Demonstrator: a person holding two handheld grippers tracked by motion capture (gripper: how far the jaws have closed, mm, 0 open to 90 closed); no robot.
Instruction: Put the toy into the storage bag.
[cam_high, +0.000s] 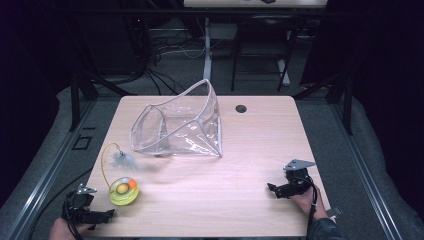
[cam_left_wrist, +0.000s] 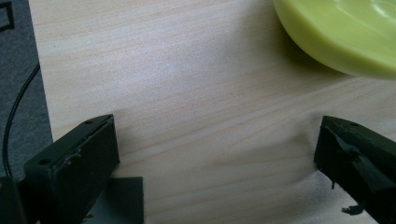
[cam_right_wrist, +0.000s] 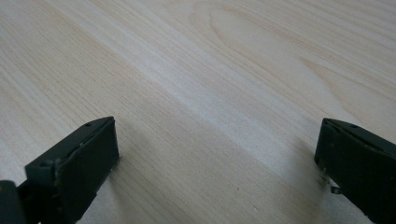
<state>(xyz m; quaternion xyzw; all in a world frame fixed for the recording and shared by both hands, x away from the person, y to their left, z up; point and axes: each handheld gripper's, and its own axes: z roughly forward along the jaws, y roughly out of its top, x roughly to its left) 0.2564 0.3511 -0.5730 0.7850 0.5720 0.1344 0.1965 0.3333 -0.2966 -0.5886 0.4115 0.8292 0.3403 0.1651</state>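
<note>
A clear plastic pouch (cam_high: 177, 125) lies on its side at the middle back of the wooden table (cam_high: 210, 195), its mouth facing left. A yellow-green round toy (cam_high: 124, 190) with an orange ball inside sits front left; a curved wire with a feather (cam_high: 121, 159) rises from it. Close to the toy's left, at the table's front left corner, my left gripper (cam_high: 102, 216) rests open; the toy's rim (cam_left_wrist: 336, 32) fills the top right of the left gripper view. My right gripper (cam_high: 280, 190) lies open at the front right, with bare wood (cam_right_wrist: 210, 93) between its jaws.
A small dark round hole (cam_high: 241, 108) is set in the table top at the back right. Grey floor and a black cable (cam_left_wrist: 16, 107) lie beyond the table's left edge. Table legs and cables stand behind the table.
</note>
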